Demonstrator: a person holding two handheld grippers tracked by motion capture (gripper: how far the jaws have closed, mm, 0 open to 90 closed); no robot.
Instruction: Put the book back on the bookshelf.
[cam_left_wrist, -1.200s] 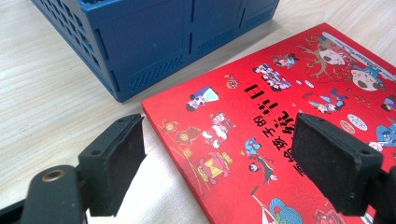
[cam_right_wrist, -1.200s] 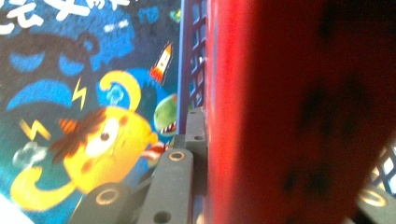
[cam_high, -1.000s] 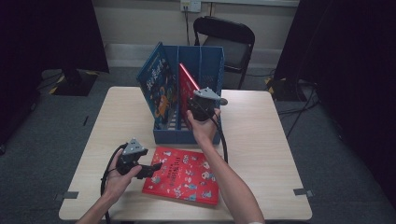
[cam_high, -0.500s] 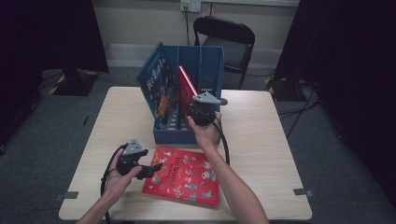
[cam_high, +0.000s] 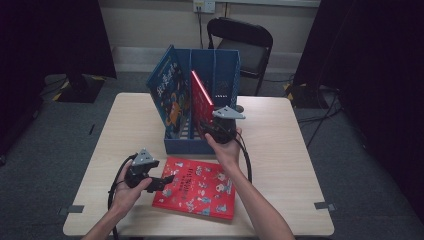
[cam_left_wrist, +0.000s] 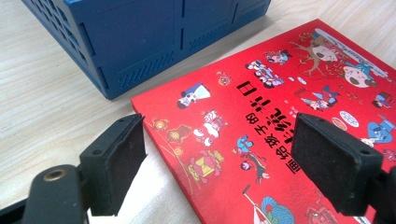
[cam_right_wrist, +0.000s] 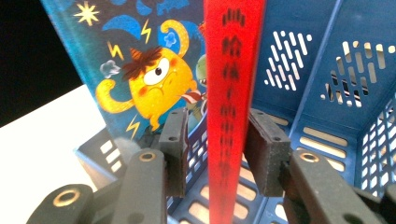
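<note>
Blue file rack (cam_high: 210, 82), three slots: left slot taken by a leaning blue book (cam_high: 167, 95); middle slot by a tilted red book (cam_high: 201, 100), open room to its right; right slot free. Flat red book (cam_high: 197, 187) covers the near table (cam_high: 280, 150) centre. Table right of the rack and far left edge bare.

High view overlooks the table (cam_high: 280, 150); gripper views sit close, sharing the blue rack (cam_high: 215, 70).
</note>
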